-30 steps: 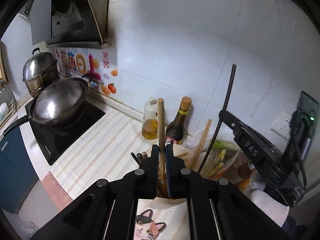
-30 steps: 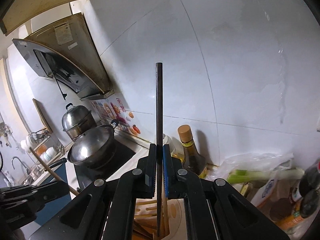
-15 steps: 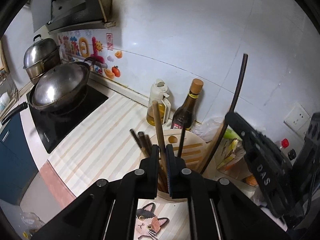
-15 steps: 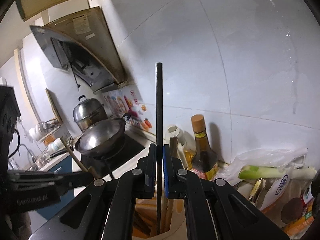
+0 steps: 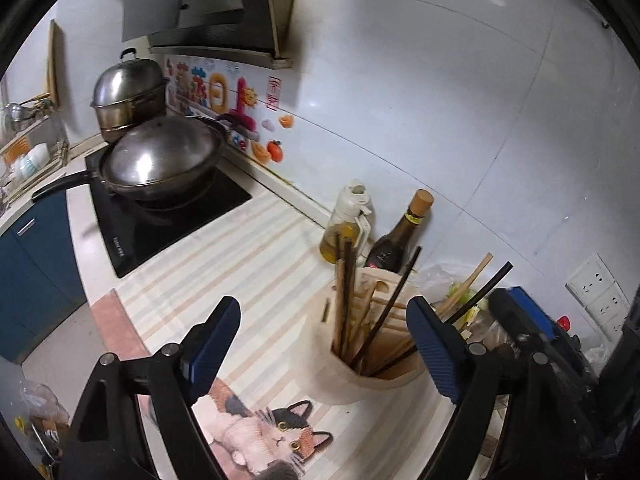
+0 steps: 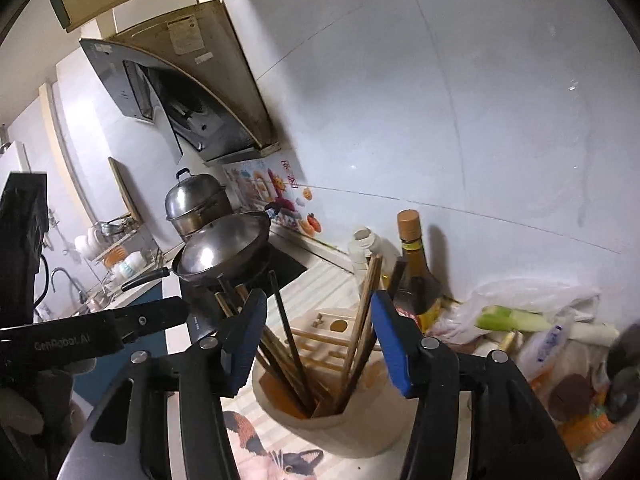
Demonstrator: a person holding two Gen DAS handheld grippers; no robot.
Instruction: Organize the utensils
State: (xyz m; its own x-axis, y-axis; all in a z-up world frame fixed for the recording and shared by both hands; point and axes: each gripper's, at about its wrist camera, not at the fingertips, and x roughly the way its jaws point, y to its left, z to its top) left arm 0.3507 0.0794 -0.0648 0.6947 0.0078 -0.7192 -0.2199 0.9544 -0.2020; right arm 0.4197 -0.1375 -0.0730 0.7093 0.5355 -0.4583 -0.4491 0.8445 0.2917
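A beige utensil holder (image 5: 340, 384) stands on the striped counter with several wooden and dark chopsticks (image 5: 344, 300) leaning loose inside it. My left gripper (image 5: 322, 320) hovers over the holder's near side. Its jaws are opening wide and its pads touch nothing. In the right wrist view the same holder (image 6: 340, 432) sits below my right gripper (image 6: 318, 312). Those jaws are opening too. A dark chopstick (image 6: 286, 320) and a wooden chopstick (image 6: 362, 312) stand free between them. The two grippers face the holder from either side.
A lidded wok (image 5: 160, 160) sits on a black cooktop (image 5: 168, 224), a steel pot (image 5: 128, 96) behind it. An oil bottle (image 5: 346, 224) and a dark sauce bottle (image 5: 396, 240) stand by the wall. Bagged greens (image 6: 516, 316) lie right. A cat-print mat (image 5: 272, 440) is near.
Both grippers were shut, the left on a wooden chopstick and the right on a dark one. Both have opened and let go, and the chopsticks now rest in the holder.
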